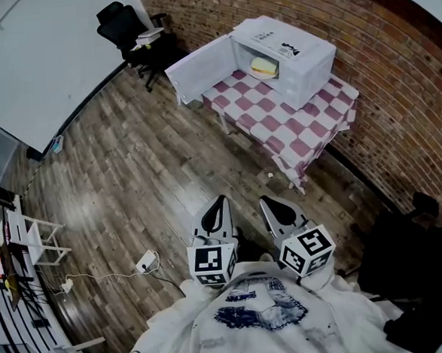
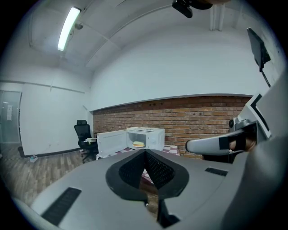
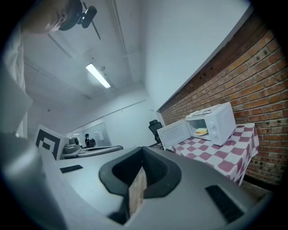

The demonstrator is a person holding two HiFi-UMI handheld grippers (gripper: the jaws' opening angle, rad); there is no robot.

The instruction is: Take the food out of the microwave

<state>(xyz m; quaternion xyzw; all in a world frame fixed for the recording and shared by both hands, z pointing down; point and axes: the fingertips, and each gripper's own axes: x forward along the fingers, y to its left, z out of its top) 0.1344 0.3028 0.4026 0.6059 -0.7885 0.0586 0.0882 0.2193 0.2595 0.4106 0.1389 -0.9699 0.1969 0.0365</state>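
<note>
A white microwave point(image 1: 288, 50) stands on a table with a pink checked cloth point(image 1: 308, 132) against the brick wall, its door point(image 1: 199, 74) swung wide to the left. Inside lies the yellowish food point(image 1: 264, 68) on a plate. The microwave point(image 2: 145, 138) and food point(image 2: 138, 144) look small and distant in the left gripper view, as do the microwave point(image 3: 211, 125) and food point(image 3: 201, 131) in the right gripper view. My left gripper point(image 1: 221, 200) point(image 2: 145, 152) and right gripper point(image 1: 265, 200) point(image 3: 143, 149) are held side by side close to my body, far from the table. Both are shut and hold nothing.
Wooden floor lies between me and the table. A black office chair point(image 1: 131, 27) stands left of the microwave door. A white power strip with cable point(image 1: 146, 262) lies on the floor to my left, near a white rack point(image 1: 36, 238). A dark bulky object point(image 1: 407, 249) sits at right.
</note>
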